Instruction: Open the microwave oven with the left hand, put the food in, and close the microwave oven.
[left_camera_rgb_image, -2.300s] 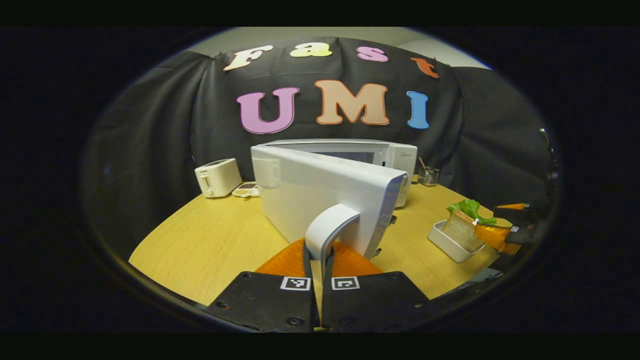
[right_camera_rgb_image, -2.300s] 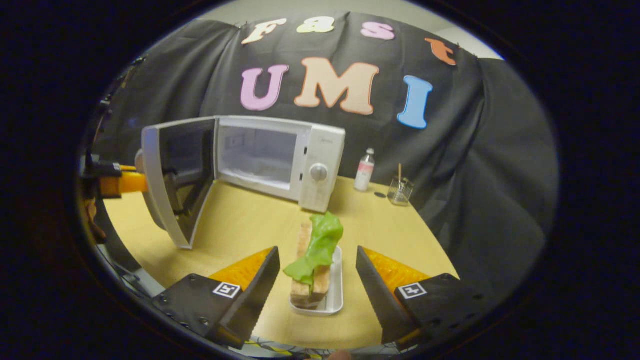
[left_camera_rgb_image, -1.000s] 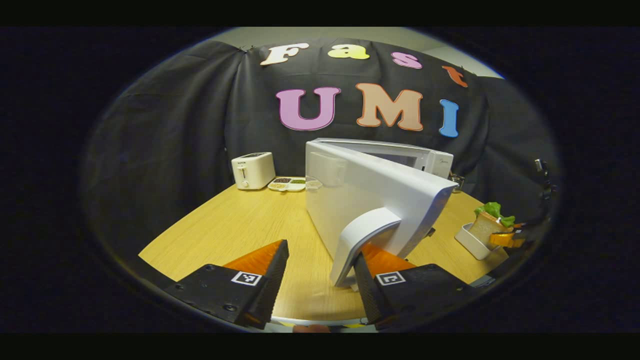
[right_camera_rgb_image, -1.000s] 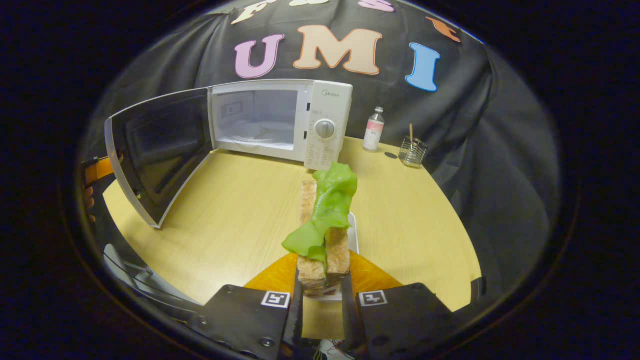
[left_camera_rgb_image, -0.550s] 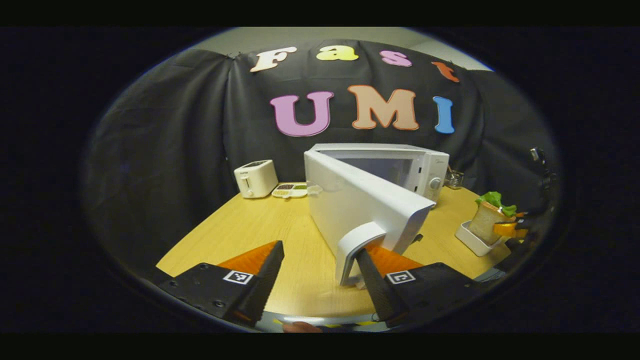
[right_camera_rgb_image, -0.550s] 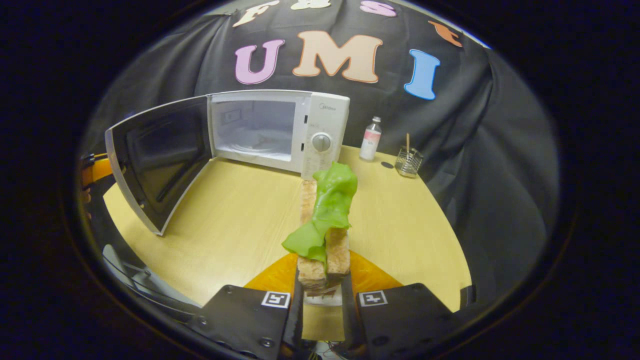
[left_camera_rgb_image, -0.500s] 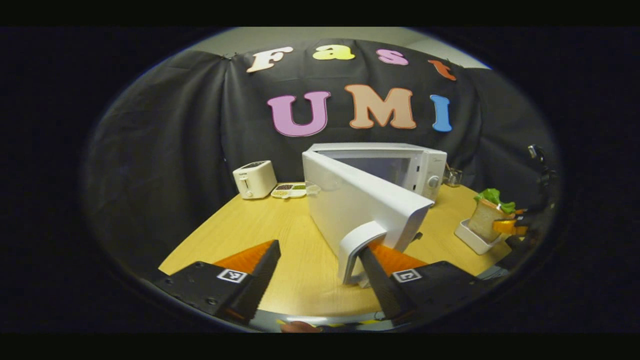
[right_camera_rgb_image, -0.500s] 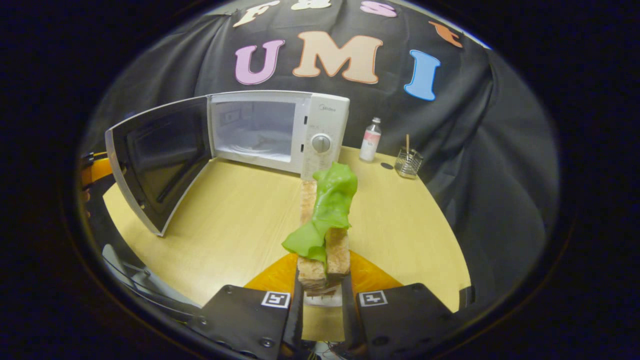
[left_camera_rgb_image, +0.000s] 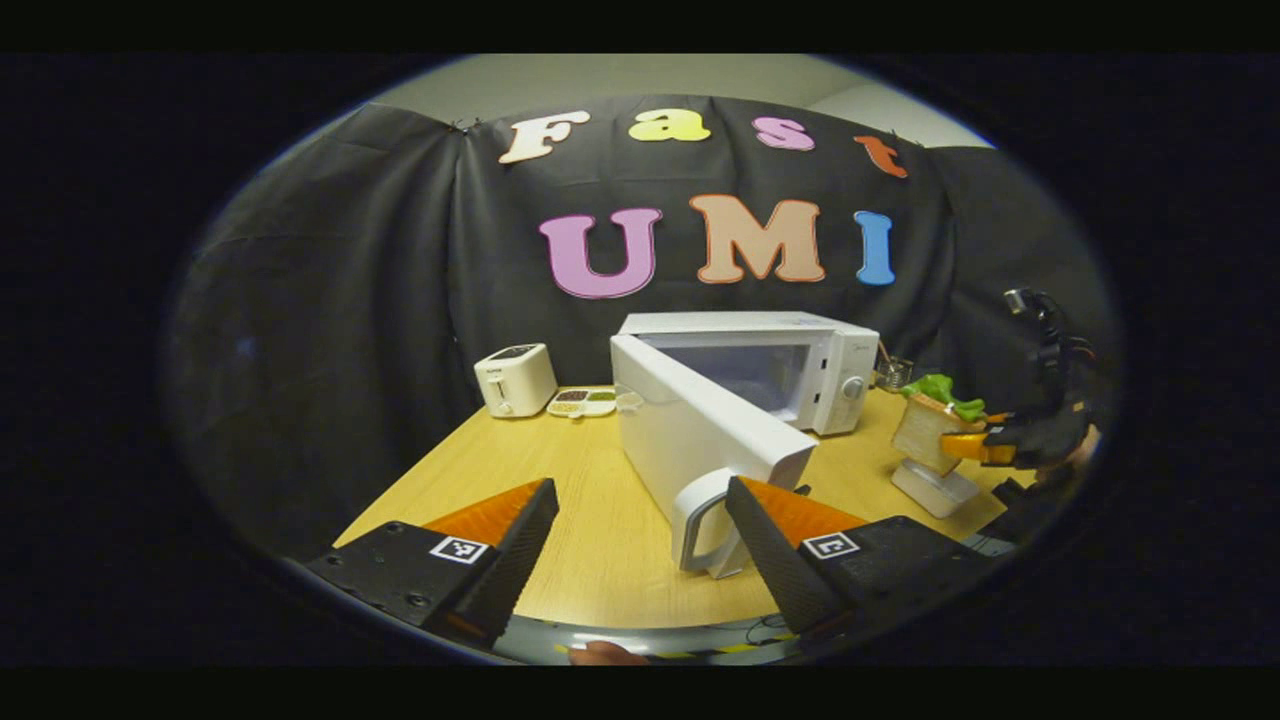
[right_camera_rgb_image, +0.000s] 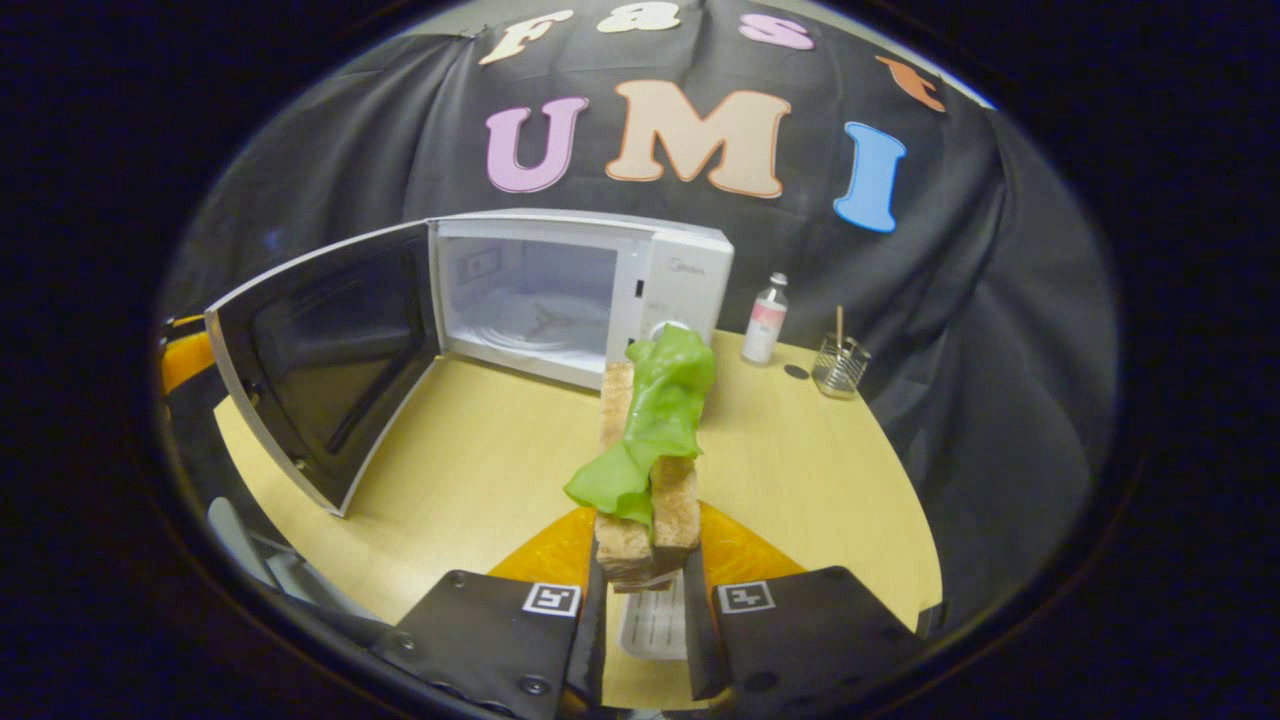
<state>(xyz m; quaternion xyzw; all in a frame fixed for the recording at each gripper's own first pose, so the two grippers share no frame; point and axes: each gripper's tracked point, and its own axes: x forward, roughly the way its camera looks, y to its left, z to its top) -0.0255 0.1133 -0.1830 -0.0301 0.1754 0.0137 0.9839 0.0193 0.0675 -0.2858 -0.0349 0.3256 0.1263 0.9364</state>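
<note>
Two slices of bread with a green lettuce leaf make up the sandwich (right_camera_rgb_image: 650, 455), and it sits clenched between both fingers of the right gripper (right_camera_rgb_image: 645, 590), lifted above the white tray (right_camera_rgb_image: 653, 625) that lies on the table just under it. In the left gripper view the same sandwich (left_camera_rgb_image: 925, 430) hangs over the tray (left_camera_rgb_image: 935, 490) at the right side of the table, with the right gripper (left_camera_rgb_image: 975, 450) and the hand (left_camera_rgb_image: 1085, 455) that holds it behind.

Beyond the sandwich stands the white microwave (right_camera_rgb_image: 680, 275), its door (right_camera_rgb_image: 320, 350) swung wide to the left so the dark inner face shows, and the cavity (right_camera_rgb_image: 530, 300) with its glass turntable lies bare. From the left gripper view the door (left_camera_rgb_image: 700, 435) is seen from its outer white side, with the curved handle (left_camera_rgb_image: 700, 520) at its near end.

The left gripper (left_camera_rgb_image: 640, 520) is released, its fingers spread apart; the handle stands between them, closer to the right finger, and I cannot tell whether it touches that finger.

The wooden table (right_camera_rgb_image: 480, 470) also carries a small bottle (right_camera_rgb_image: 765, 320) and a wire holder (right_camera_rgb_image: 838, 365) to the right of the microwave. A white toaster (left_camera_rgb_image: 515, 380) and a divided dish (left_camera_rgb_image: 583, 401) stand to the microwave's left in the left gripper view.
</note>
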